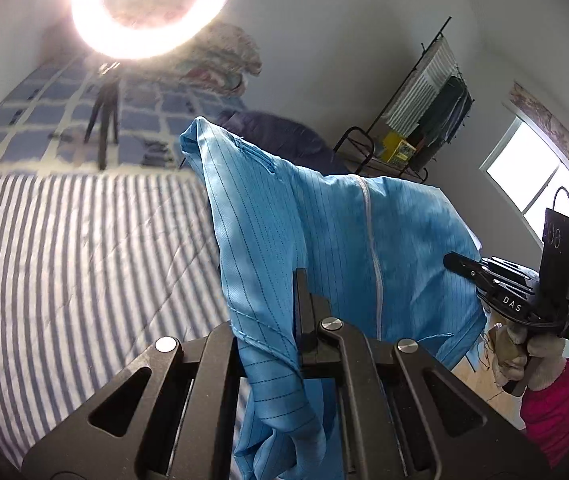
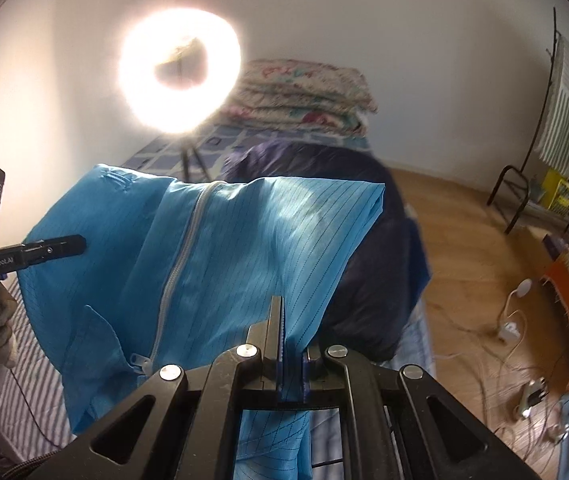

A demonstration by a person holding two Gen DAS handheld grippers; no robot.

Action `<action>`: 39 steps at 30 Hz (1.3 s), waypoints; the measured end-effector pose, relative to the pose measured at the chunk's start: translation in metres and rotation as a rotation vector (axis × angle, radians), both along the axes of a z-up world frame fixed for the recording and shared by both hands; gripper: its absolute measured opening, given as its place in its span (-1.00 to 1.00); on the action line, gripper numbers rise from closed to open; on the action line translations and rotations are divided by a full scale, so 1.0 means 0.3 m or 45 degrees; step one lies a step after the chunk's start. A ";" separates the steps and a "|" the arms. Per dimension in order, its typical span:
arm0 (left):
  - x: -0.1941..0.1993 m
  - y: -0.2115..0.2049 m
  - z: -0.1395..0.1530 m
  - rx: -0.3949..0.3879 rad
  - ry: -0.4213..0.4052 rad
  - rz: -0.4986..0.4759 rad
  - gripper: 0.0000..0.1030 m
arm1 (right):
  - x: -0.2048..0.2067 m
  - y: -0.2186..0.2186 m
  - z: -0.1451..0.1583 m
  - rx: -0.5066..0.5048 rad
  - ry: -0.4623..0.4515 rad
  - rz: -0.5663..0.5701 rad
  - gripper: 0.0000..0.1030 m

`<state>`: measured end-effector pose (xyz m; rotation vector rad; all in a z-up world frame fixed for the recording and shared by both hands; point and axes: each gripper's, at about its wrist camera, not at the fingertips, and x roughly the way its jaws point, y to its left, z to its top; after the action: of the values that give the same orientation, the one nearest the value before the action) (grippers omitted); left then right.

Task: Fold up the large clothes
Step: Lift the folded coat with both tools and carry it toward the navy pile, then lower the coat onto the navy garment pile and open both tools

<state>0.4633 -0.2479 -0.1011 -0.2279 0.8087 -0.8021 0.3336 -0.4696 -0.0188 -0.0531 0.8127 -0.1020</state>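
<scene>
A light blue pinstriped garment [image 1: 324, 232] with a white zipper hangs in the air above a striped bed [image 1: 84, 256]. My left gripper [image 1: 298, 280] is shut on one edge of it, cloth spilling down between the fingers. My right gripper [image 2: 280, 304] is shut on the other edge of the same garment [image 2: 224, 248]. Each gripper shows in the other's view: the right gripper [image 1: 450, 260] at the garment's right side, the left gripper [image 2: 80, 242] at its left side. The garment is stretched between them, its zipper [image 2: 180, 264] running down the middle.
A bright ring light on a tripod [image 1: 152, 8] stands on the bed's far side. A dark blue garment [image 2: 364, 240] lies on the bed behind. Folded floral quilts [image 2: 304, 96] sit at the head. A clothes rack [image 1: 424, 120] stands by the wall. Cables [image 2: 512, 332] lie on the wooden floor.
</scene>
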 end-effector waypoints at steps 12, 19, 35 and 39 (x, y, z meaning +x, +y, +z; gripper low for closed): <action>0.324 -0.312 0.102 -0.025 -0.122 -0.003 -0.95 | 0.350 -0.273 0.113 -0.151 -0.100 -0.116 -0.93; 0.514 -0.415 0.028 -0.026 -0.109 0.048 -0.95 | 0.548 -0.371 0.046 -0.169 -0.110 -0.144 -0.93; 0.729 -0.475 -0.214 0.103 -0.009 0.160 -0.95 | 0.765 -0.514 -0.262 -0.117 -0.010 -0.233 -0.91; 0.754 -0.495 -0.255 0.163 0.004 0.178 -0.89 | 0.795 -0.539 -0.313 -0.124 0.017 -0.268 -0.88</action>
<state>0.6894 -0.3964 -0.1777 -0.1701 0.8343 -0.6164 0.5722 -0.6312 -0.1128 -0.0603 0.8245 -0.3405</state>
